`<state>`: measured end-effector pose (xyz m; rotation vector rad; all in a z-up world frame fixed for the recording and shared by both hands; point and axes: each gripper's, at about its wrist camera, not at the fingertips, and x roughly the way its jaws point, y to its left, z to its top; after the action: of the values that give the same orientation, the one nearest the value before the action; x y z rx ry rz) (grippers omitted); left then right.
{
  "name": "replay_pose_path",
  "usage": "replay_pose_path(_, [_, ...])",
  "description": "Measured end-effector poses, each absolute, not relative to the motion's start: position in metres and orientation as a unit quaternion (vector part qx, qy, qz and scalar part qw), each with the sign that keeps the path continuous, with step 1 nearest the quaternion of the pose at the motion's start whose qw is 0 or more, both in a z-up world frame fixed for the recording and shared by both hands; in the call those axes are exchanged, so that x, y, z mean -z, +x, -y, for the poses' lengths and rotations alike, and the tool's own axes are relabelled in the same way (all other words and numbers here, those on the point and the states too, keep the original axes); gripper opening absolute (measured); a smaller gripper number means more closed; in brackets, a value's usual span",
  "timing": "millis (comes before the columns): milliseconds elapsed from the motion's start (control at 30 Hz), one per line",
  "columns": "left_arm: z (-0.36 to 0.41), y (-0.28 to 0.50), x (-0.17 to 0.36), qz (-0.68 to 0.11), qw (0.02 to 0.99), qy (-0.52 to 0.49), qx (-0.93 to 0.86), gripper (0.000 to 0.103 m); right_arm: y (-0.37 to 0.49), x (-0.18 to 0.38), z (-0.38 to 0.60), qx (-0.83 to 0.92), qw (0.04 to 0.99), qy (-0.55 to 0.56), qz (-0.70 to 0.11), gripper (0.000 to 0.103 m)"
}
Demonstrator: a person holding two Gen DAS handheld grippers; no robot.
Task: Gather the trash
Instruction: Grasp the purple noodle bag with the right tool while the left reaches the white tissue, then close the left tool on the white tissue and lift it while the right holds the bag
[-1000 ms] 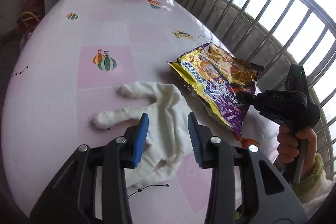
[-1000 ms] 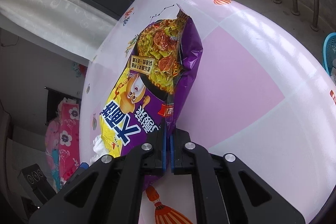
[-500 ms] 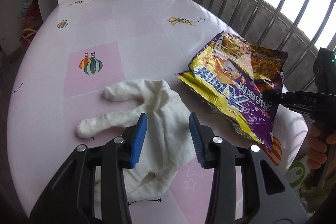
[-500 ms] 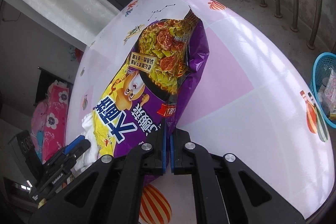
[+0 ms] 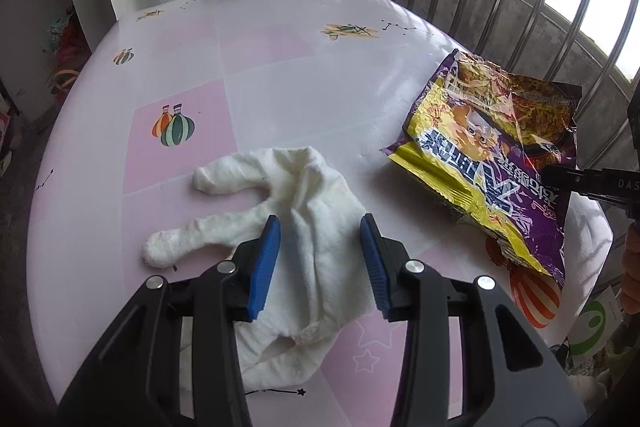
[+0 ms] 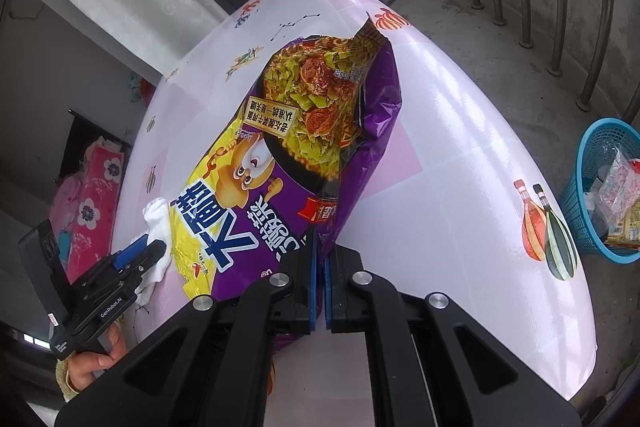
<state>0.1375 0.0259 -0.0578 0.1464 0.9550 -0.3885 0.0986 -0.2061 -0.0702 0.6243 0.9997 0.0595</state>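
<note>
Right claw (image 6: 319,279) is clenched on the near edge of the purple-and-yellow snack bag (image 6: 288,163), whose far end still rests on the pink counter (image 6: 460,163). Left claw (image 5: 320,263) stands released, its blue pads either side of a crumpled white glove (image 5: 304,227) that lies on the counter just left of the bag; whether the pads touch the glove cannot be told. A blue basket (image 6: 600,163) holding wrappers sits on the floor, well right of the bag.
</note>
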Motion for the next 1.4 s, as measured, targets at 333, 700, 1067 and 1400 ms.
replay_pose_path(333, [-0.018, 0.135, 0.057, -0.456, 0.869, 0.079, 0.175, 0.039, 0.096, 0.072, 0.209, -0.035, 0.828, 0.309, -0.468, 0.003])
replay_pose_path(700, [-0.016, 0.133, 0.059, -0.447, 0.874, 0.079, 0.171, 0.037, 0.095, 0.072, 0.209, -0.035, 0.827, 0.312, -0.466, 0.003])
replay_pose_path(1067, [-0.056, 0.122, 0.035, -0.419, 0.879, 0.015, 0.226, 0.008, 0.092, 0.070, 0.208, -0.035, 0.828, 0.310, -0.465, 0.003])
replay_pose_path(1400, [-0.068, 0.095, 0.040, -0.460, 0.836, -0.020, 0.298, 0.037, 0.092, 0.070, 0.211, -0.037, 0.828, 0.314, -0.464, 0.003])
